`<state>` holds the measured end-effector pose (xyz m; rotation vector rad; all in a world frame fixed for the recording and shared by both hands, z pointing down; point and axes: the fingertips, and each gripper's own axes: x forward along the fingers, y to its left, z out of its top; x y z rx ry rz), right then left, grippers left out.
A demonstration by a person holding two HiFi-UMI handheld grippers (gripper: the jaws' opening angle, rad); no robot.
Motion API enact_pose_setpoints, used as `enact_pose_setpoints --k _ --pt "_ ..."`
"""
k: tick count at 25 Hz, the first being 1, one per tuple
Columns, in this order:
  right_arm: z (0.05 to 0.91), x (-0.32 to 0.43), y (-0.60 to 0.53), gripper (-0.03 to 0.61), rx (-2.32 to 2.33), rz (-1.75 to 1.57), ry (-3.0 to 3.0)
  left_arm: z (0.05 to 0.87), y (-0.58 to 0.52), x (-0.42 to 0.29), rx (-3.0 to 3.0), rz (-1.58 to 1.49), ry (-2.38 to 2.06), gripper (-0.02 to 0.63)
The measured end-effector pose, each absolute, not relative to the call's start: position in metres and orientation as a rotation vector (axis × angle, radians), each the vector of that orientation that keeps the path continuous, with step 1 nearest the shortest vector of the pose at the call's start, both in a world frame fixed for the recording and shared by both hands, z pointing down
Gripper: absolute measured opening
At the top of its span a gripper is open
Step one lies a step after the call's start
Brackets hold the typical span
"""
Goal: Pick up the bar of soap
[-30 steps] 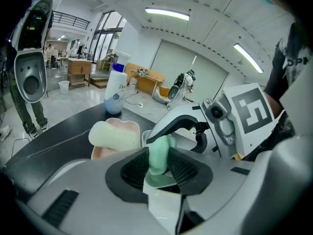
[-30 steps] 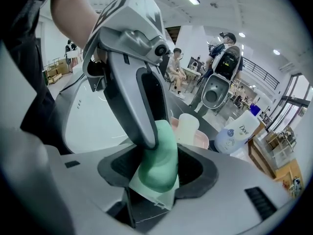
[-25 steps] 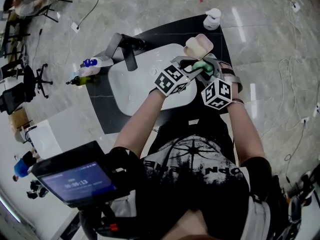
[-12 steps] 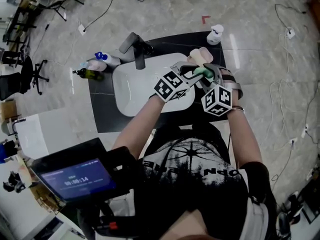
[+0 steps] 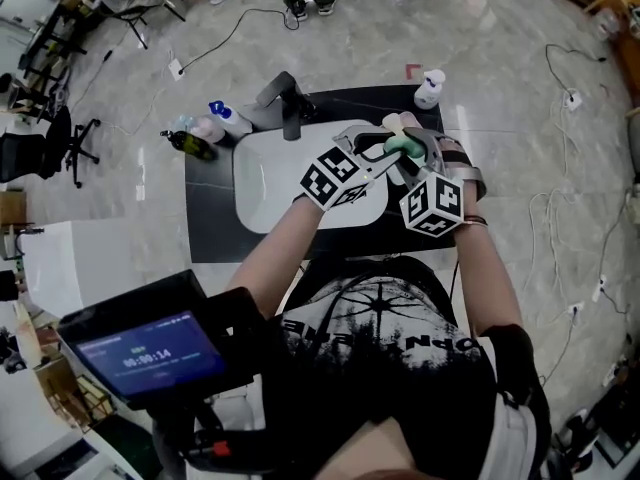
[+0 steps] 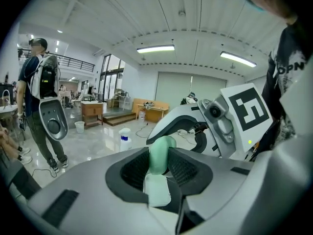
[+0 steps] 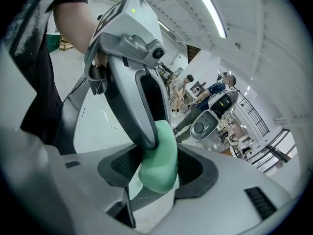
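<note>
Left gripper [image 6: 159, 166]: jaws are standing partly apart, pressing on both faces of the soap [image 6: 161, 153].
Right gripper [image 7: 157, 173]: jaws are standing wider and clamping the same bar from the opposite side.
Soap: pale green, hanging in the air between the two grippers, pinched by both.
In the way: the left gripper's jaw is crossing in front of the right gripper's view, lying against the bar.
Counter [image 5: 210, 218]: black, lying below both grippers.
Sink [image 5: 262, 183]: white basin, sitting below and left of the left gripper.
Tap [image 5: 290, 108]: standing beyond the sink.
Dish [image 5: 398, 121]: beige, lying just beyond the gripper tips; its contents are not showing.
Pump bottle [image 5: 430, 88]: white, standing farther beyond the dish.
Bottles [image 5: 205, 128]: clustering well left of the left gripper, beside the tap.
</note>
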<state>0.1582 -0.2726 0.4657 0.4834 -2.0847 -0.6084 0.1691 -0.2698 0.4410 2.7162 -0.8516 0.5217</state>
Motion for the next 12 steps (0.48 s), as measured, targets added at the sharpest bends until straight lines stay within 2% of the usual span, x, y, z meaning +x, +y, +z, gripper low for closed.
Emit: enact_pose_setpoints --k 12 --pt "0.453 0.151 -0.273 0.222 0.487 -0.666 -2.102 0.428 -0.269 0.163 2.737 0.537 -0.922 0.130"
